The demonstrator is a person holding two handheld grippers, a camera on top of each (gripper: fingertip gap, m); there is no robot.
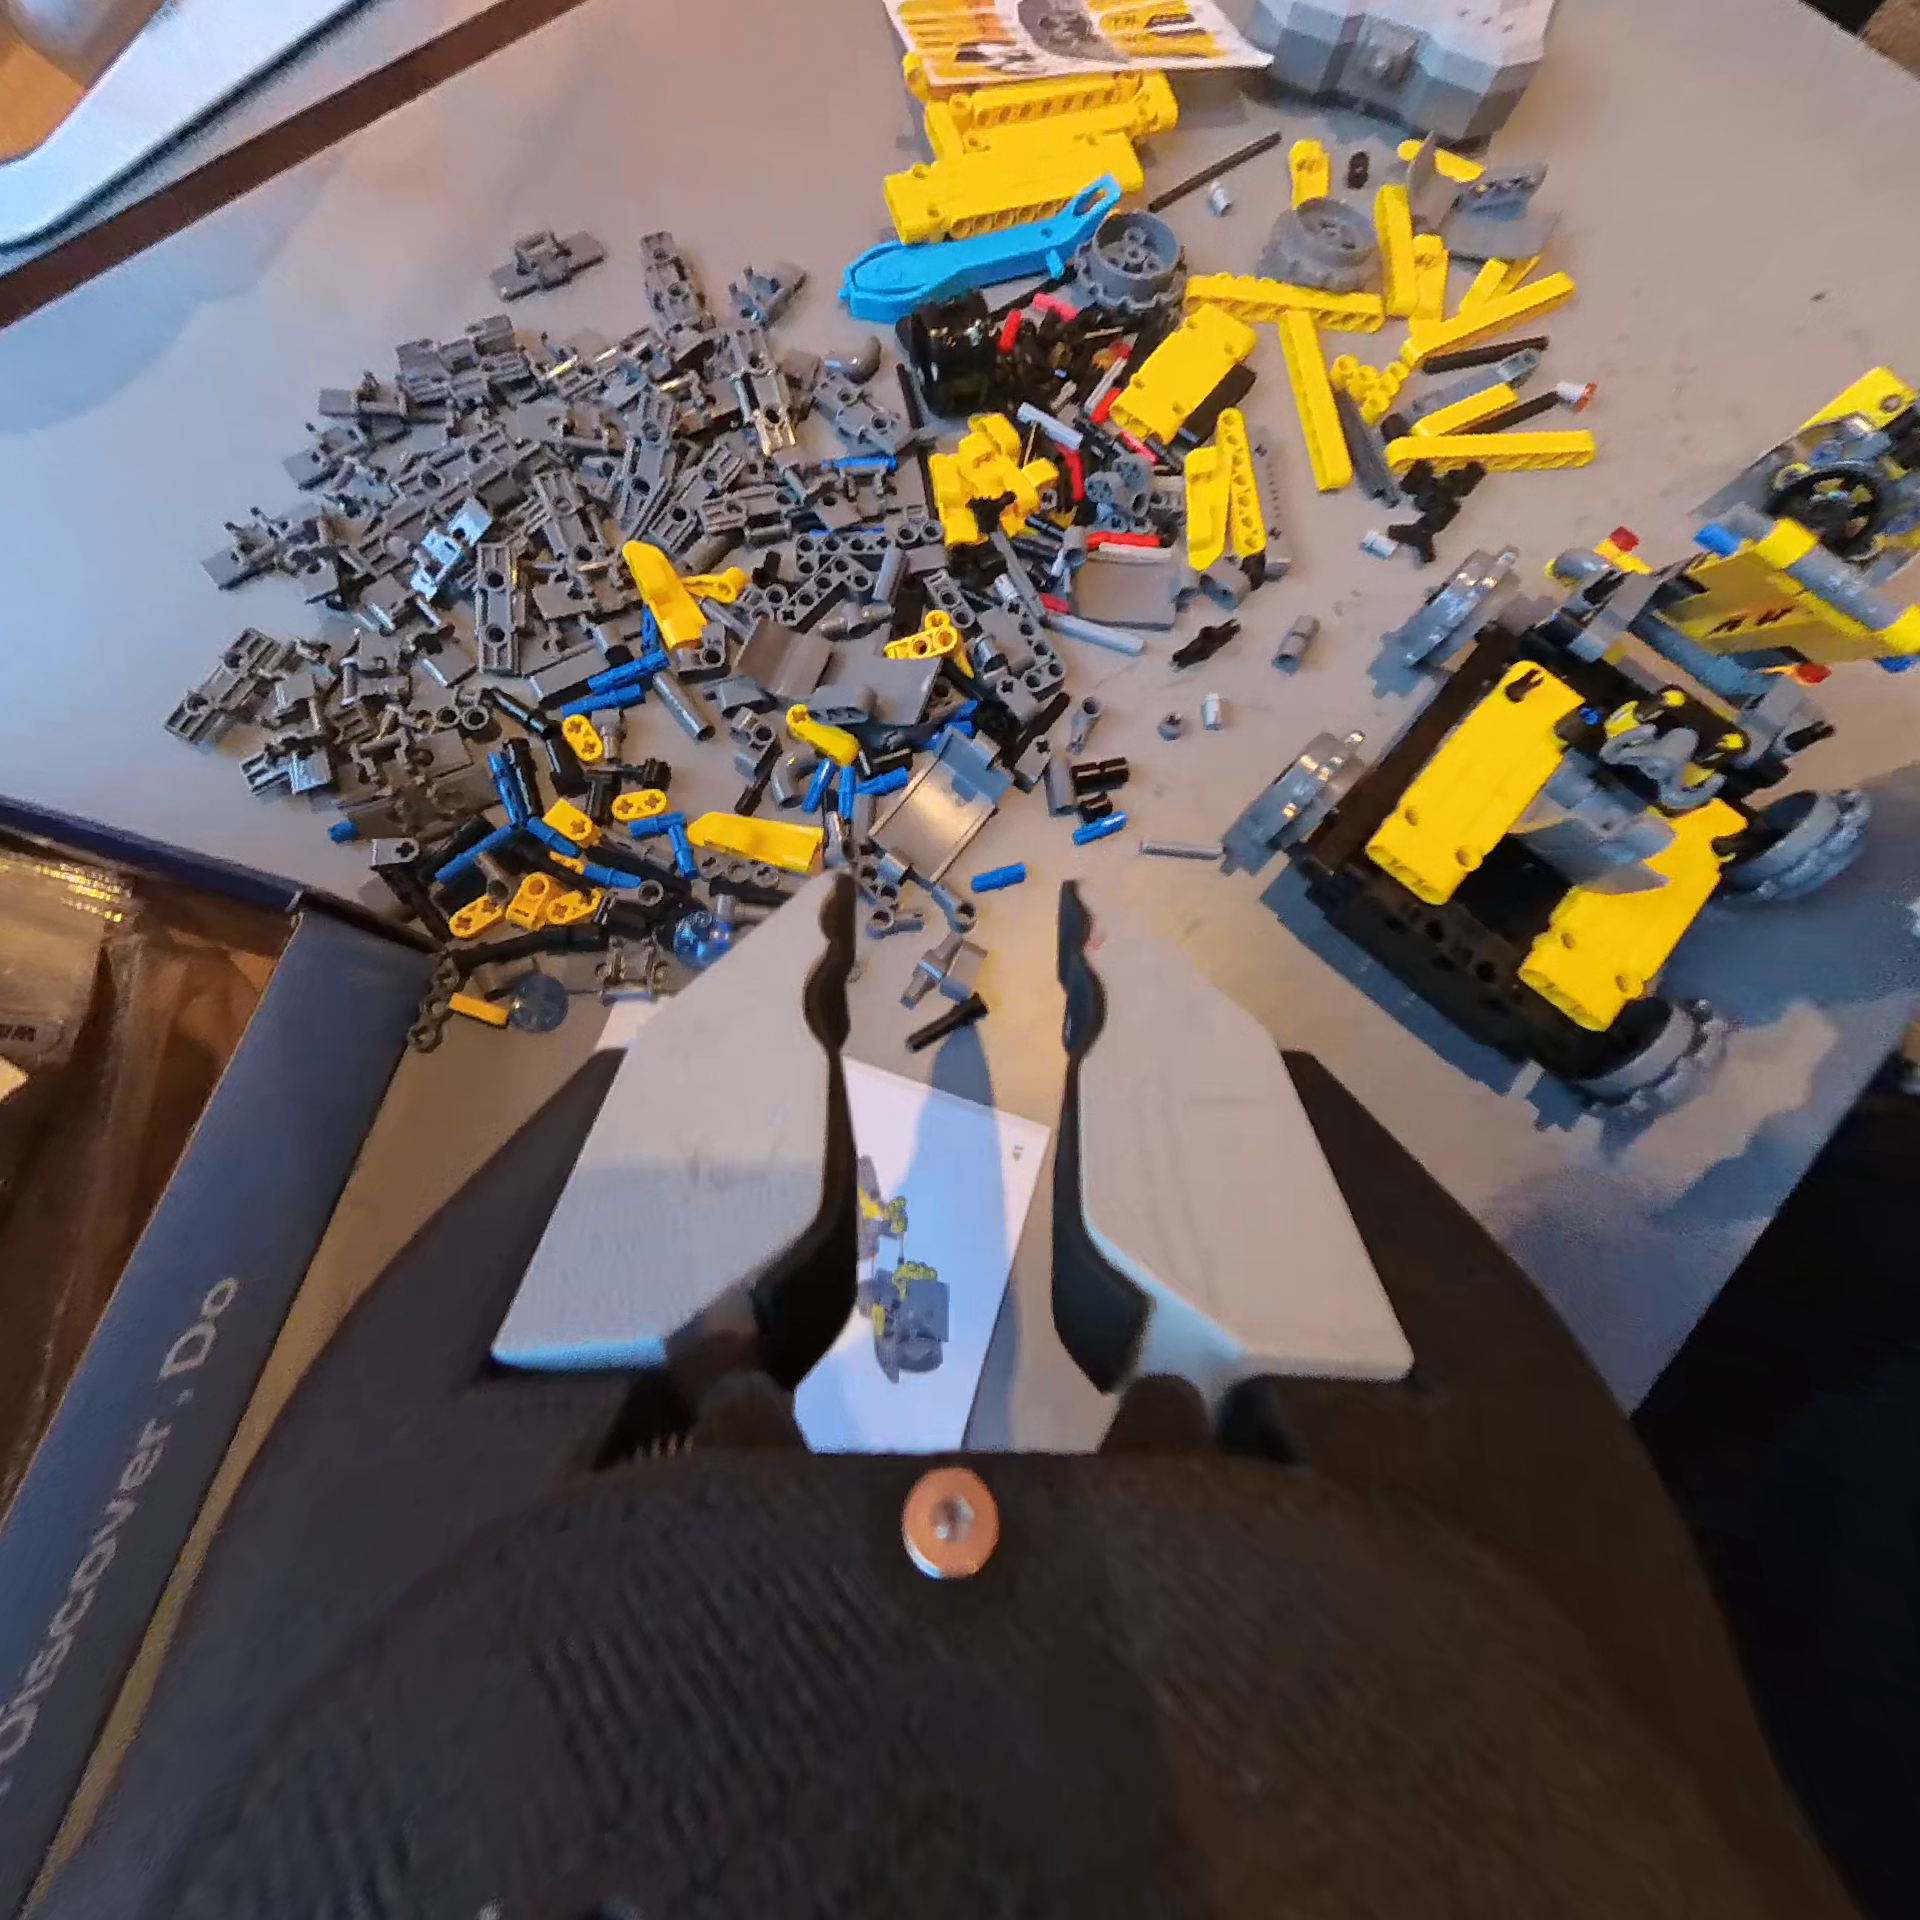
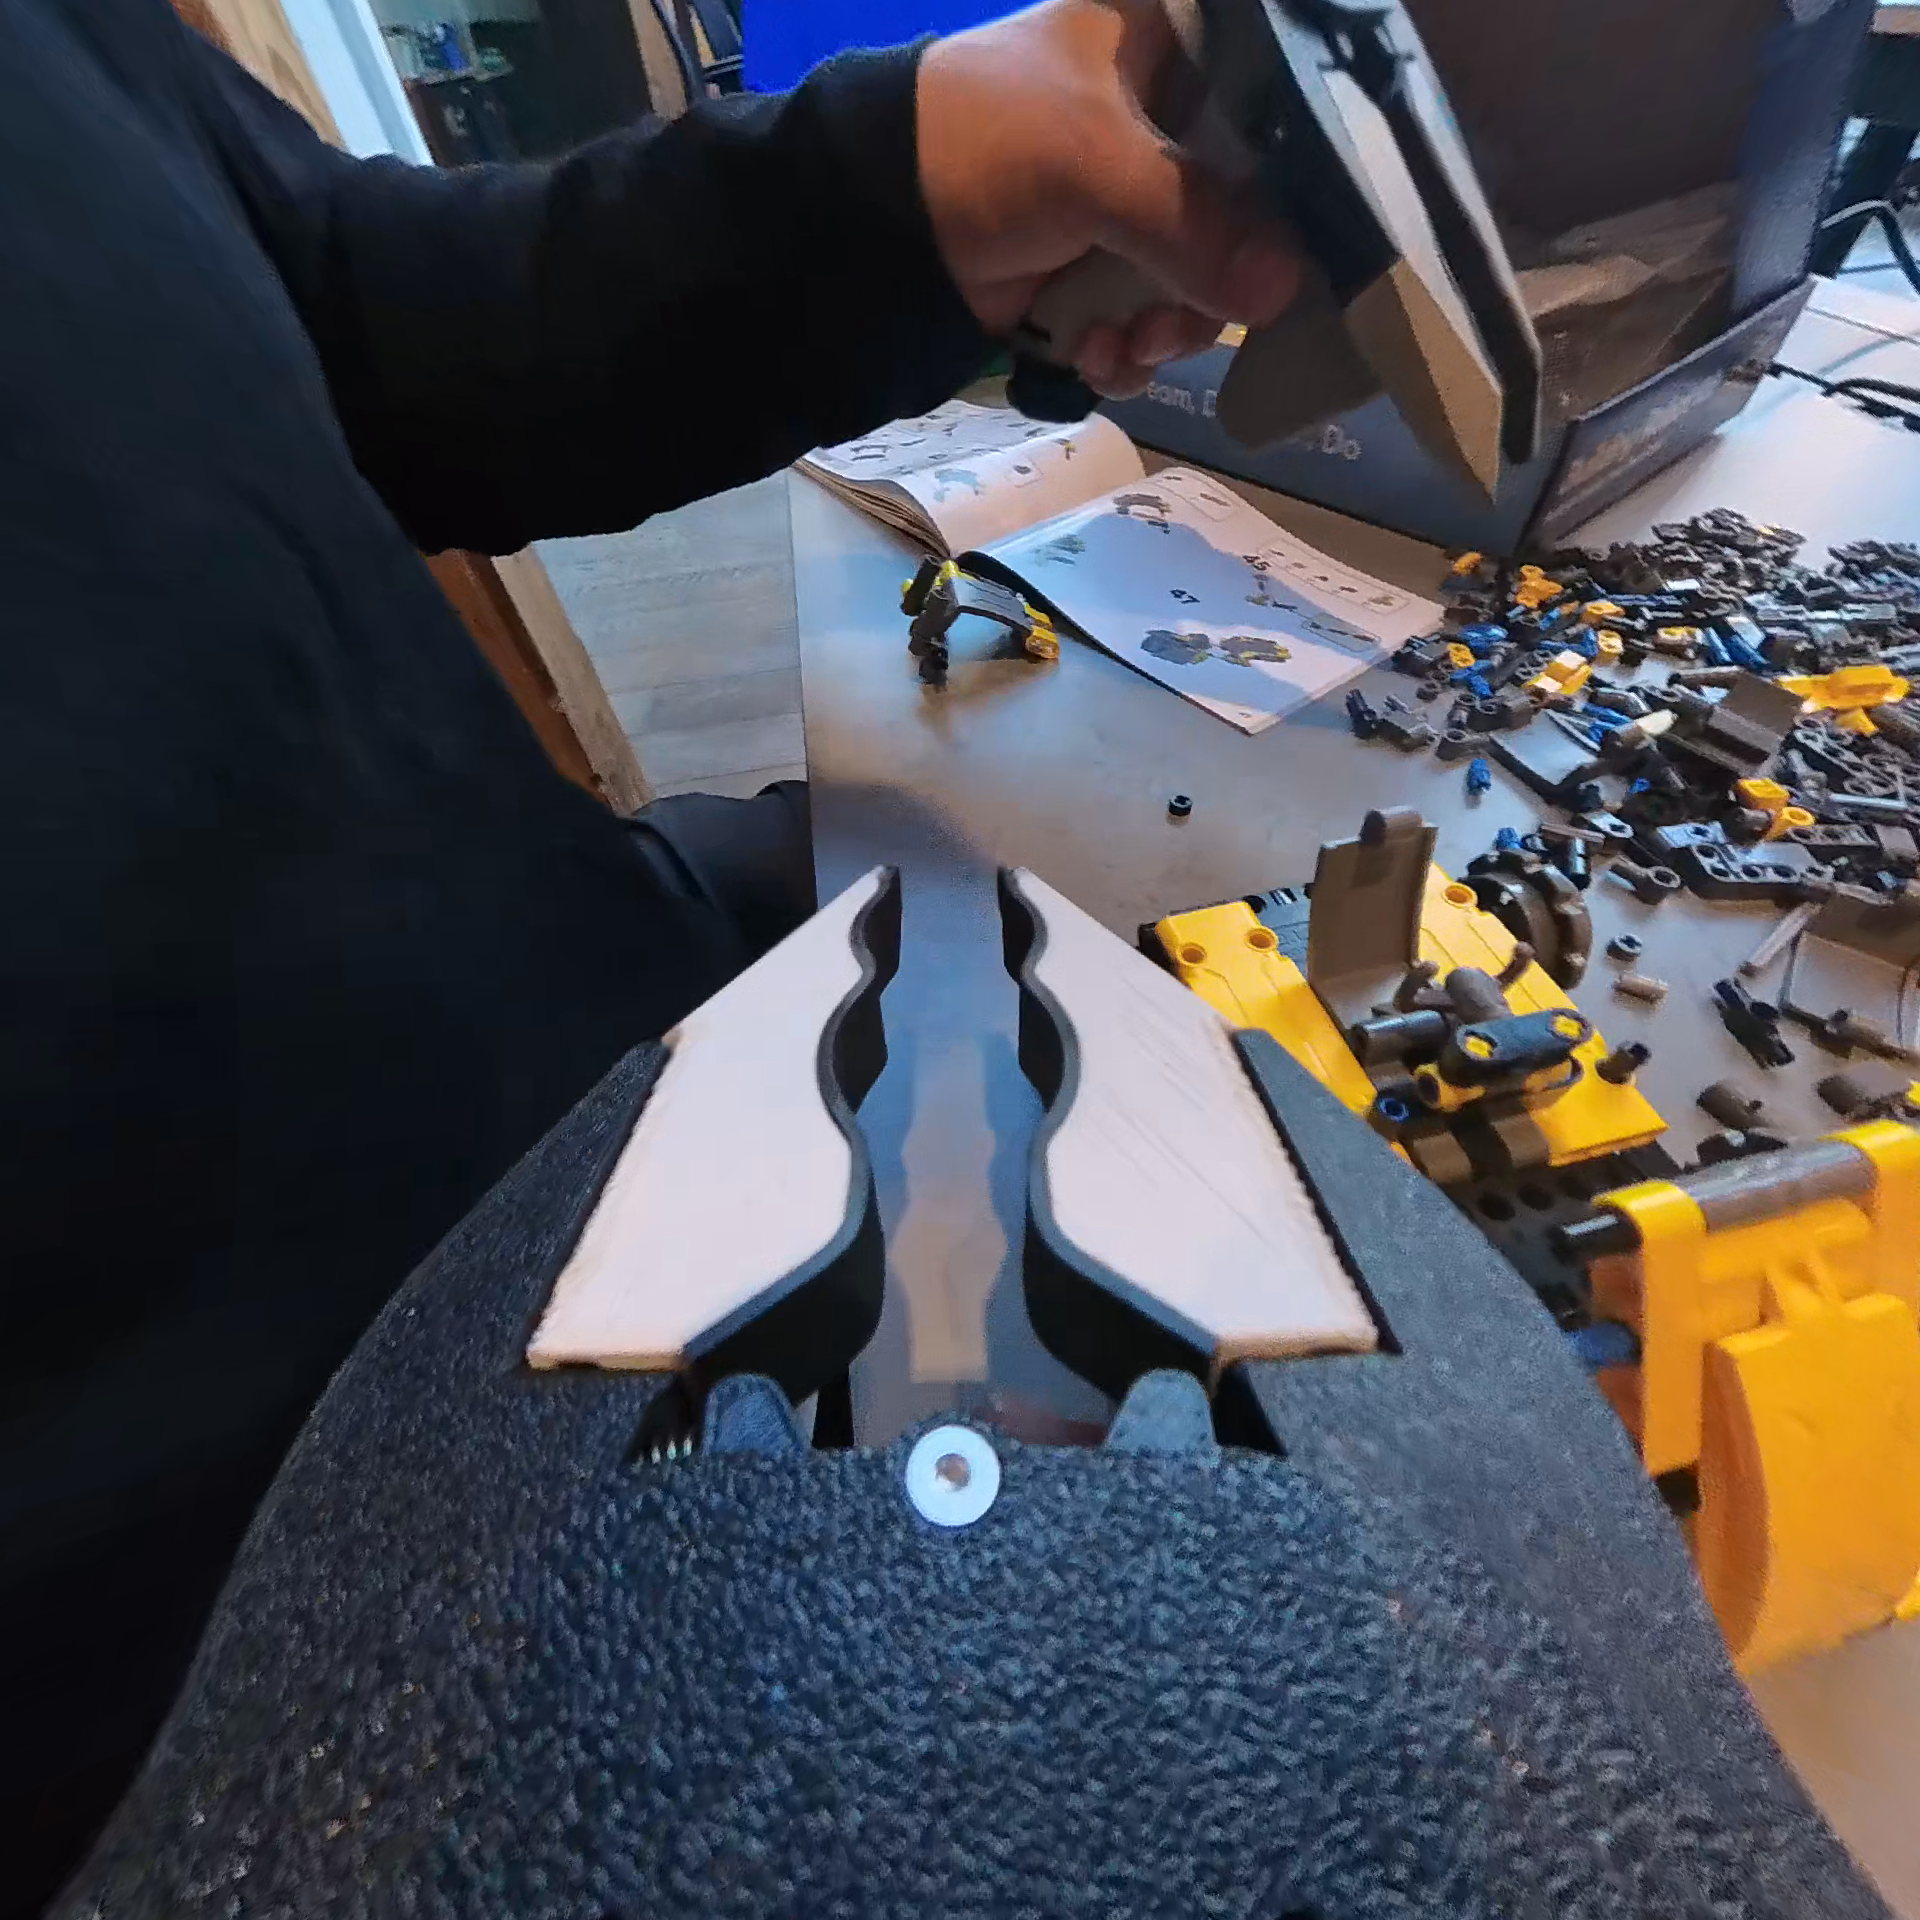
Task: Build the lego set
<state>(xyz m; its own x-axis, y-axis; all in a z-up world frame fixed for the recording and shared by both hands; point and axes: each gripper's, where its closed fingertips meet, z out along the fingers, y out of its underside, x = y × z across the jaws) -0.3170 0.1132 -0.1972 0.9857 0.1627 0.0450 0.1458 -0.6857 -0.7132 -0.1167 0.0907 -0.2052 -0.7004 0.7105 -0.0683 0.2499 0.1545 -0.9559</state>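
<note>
My left gripper point(image 1: 956, 894) is open and empty, held above the near edge of a big pile of grey, black, blue and yellow building parts point(image 1: 582, 582) on a grey table point(image 1: 727, 156). A small grey connector point(image 1: 945, 966) and a black pin point(image 1: 945, 1023) lie just past its tips. A half-built yellow and black vehicle point(image 1: 1538, 852) stands to its right. My right gripper point(image 2: 948, 883) is open and empty, low over the table's near edge, left of the same vehicle point(image 2: 1455, 1039). The left gripper point(image 2: 1455, 312) also shows high up in the right wrist view, in a person's hand.
An open instruction booklet point(image 2: 1195, 582) lies near the table edge, with a small black and yellow sub-assembly point(image 2: 966, 613) beside it. A dark blue open box point(image 1: 260, 1195) stands at the left. Long yellow beams point(image 1: 1029, 156) and a blue tool point(image 1: 966, 255) lie at the back. My right fingertips sit around 20 centimetres from my left ones. My left tips are roughly 8 centimetres from the black pin point(image 1: 945, 1023). It is also in sight in the right wrist view point(image 2: 1362, 710). The left tips stand about 8 centimetres off the small grey connector point(image 1: 945, 966). The right camera catches it too, in the right wrist view point(image 2: 1408, 734).
</note>
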